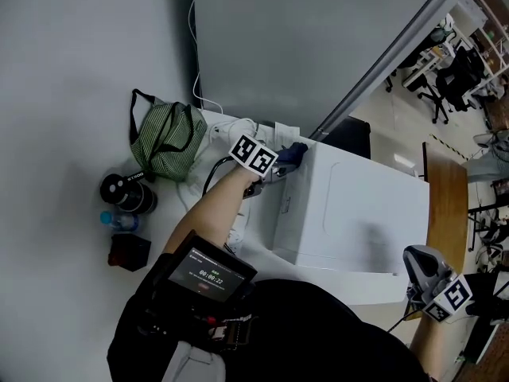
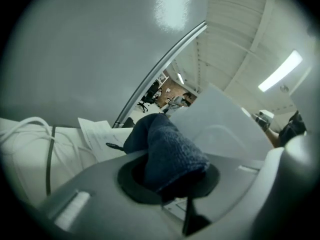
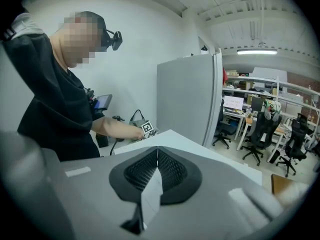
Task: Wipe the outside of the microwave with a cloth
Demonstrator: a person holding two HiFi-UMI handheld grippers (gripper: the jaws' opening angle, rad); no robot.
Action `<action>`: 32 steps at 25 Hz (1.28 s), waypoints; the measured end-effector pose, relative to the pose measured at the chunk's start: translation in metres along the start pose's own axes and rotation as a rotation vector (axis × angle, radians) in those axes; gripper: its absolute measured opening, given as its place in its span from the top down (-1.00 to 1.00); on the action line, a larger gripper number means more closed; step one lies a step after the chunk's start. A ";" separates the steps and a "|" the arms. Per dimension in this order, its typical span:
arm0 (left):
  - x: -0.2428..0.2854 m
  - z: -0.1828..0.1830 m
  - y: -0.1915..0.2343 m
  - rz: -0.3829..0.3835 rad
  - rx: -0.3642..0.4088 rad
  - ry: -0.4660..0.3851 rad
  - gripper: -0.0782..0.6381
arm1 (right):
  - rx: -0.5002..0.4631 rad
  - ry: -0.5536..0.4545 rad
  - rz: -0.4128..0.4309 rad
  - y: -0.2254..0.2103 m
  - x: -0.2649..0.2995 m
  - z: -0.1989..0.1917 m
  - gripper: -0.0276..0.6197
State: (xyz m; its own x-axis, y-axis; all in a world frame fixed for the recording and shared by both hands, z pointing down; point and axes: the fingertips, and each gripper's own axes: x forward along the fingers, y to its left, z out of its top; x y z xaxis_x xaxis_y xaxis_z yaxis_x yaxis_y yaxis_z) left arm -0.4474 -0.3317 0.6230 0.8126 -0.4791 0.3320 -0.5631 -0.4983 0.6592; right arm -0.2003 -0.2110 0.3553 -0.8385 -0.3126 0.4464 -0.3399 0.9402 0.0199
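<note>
Two grippers are in play around the white microwave [image 1: 350,213], one at each end of it. The left gripper [image 1: 280,164] sits at the microwave's far left top corner, with the person's left forearm [image 1: 211,213] stretched out straight along the microwave's left side and the marker cube facing up. Its jaws are clamped on a dark blue cloth [image 2: 167,151], which bunches up out of the pads and lies against the microwave's top edge at that corner. The right gripper [image 1: 413,257] is held off the microwave's near right corner, apart from it, tips aimed back across the top. Its jaws are together, pad against pad.

A screen [image 1: 208,273] strapped to the left arm is lit, just off the microwave's near left corner. Left of the microwave stands a green striped bag [image 1: 167,142], and farther left a black cylinder [image 1: 127,191], a blue-capped bottle [image 1: 118,220] and a dark box [image 1: 129,251]. Behind the microwave's left corner lie a printed sheet [image 2: 102,134] and a white cable [image 2: 25,129].
</note>
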 end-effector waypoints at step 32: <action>0.014 -0.094 0.009 0.137 0.097 0.276 0.59 | -0.038 0.038 0.021 0.001 0.000 -0.013 0.89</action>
State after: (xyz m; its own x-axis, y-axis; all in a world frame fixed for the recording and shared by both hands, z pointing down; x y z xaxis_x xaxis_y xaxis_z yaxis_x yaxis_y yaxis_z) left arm -0.4273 -0.2752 0.6973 0.7309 -0.3391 0.5923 -0.6710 -0.5159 0.5326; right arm -0.1954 -0.2081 0.3667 -0.8284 -0.2880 0.4805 -0.3055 0.9512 0.0435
